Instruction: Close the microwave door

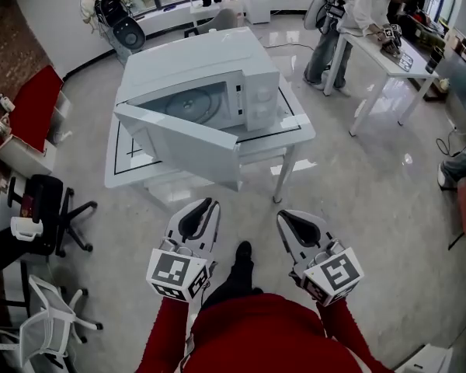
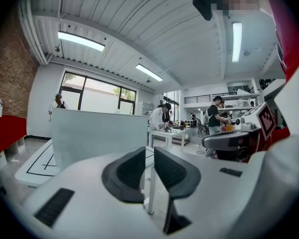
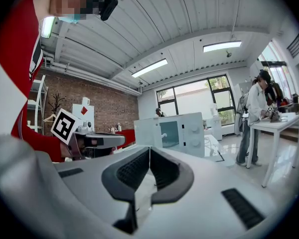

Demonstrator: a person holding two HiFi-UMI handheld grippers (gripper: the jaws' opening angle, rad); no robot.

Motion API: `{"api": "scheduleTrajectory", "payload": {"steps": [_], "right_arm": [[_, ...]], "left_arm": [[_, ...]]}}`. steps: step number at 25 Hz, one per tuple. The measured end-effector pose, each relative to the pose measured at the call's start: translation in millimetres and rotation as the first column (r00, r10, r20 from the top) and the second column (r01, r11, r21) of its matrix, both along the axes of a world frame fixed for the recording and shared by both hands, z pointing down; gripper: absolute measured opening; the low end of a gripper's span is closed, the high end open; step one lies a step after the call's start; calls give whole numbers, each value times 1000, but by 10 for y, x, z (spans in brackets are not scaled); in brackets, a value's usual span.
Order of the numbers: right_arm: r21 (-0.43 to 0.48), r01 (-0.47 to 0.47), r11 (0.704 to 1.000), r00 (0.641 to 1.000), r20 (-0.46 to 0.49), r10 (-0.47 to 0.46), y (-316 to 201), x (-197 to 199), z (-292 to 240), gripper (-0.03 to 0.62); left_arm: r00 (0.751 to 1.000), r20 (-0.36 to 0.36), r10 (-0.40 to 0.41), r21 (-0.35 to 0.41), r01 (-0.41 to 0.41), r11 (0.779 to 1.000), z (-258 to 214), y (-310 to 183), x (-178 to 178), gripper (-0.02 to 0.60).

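Left gripper: jaws a narrow gap apart, nothing between. Right gripper: jaws clenched tip to tip, empty.

Microwave door: open, ahead of both jaws and well apart from them, swung out beyond the worktop edge. Microwave behind it, farther off.

Handling, as judged: light, stiff, hinged panel with a smooth, probably slippery face. No grasp needed. Push with the jaws against the outer face near the free edge, away from the hinge. Push gently, since the whole unit may slide on the smooth white worktop.

Surroundings: glossy floor under the jaws, brick wall and office chair off to the left of the jaws, people at another table far beyond the right jaws.
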State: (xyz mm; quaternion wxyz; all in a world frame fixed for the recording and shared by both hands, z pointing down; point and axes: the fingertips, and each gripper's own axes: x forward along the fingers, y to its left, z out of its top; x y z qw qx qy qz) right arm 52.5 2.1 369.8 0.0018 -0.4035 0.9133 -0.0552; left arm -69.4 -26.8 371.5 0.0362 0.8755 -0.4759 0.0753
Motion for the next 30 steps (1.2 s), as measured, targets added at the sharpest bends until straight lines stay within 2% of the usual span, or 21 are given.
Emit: {"api": "scheduleTrajectory", "payload": {"steps": [6, 9, 13, 17, 18, 20, 24, 28, 30], "right_arm": [[-3, 1, 1000, 1000, -26, -1, -309, -167, -63, 15], [73, 10, 997, 998, -61, -6, -437, -255, -138, 17], [99, 62, 993, 989, -141, -48, -517, -424, -124, 40], [81, 109, 991, 961, -262, -84, -580, -586, -27, 174], [70, 109, 992, 954, -287, -84, -606, -619, -1, 187], [53, 86, 995, 943, -326, -64, -674, -667, 32, 189], [100, 53, 994, 893, -451, -2, -818, -717, 29, 189], [136, -30, 990, 901, -425, 86, -916, -751, 3, 189], [136, -33, 990, 902, -422, 88, -950, -770, 10, 189]], "left_arm": [[1000, 22, -16, -5, 17, 1000, -2, -333, -61, 139], [999, 42, -34, -9, 34, 999, -6, -457, -98, 203], [999, 33, -41, -22, 42, 999, -41, -540, -174, 213], [999, 22, -40, -34, 41, 999, -69, -612, -243, 213], [999, 20, -40, -37, 41, 998, -64, -632, -255, 213], [999, 18, -39, -44, 40, 998, -44, -672, -269, 213], [999, 22, -38, -53, 39, 998, -12, -749, -283, 213], [999, 13, -31, -65, 31, 997, -14, -810, -270, 213], [1000, 9, -24, -69, 24, 997, -19, -848, -257, 213]]}}
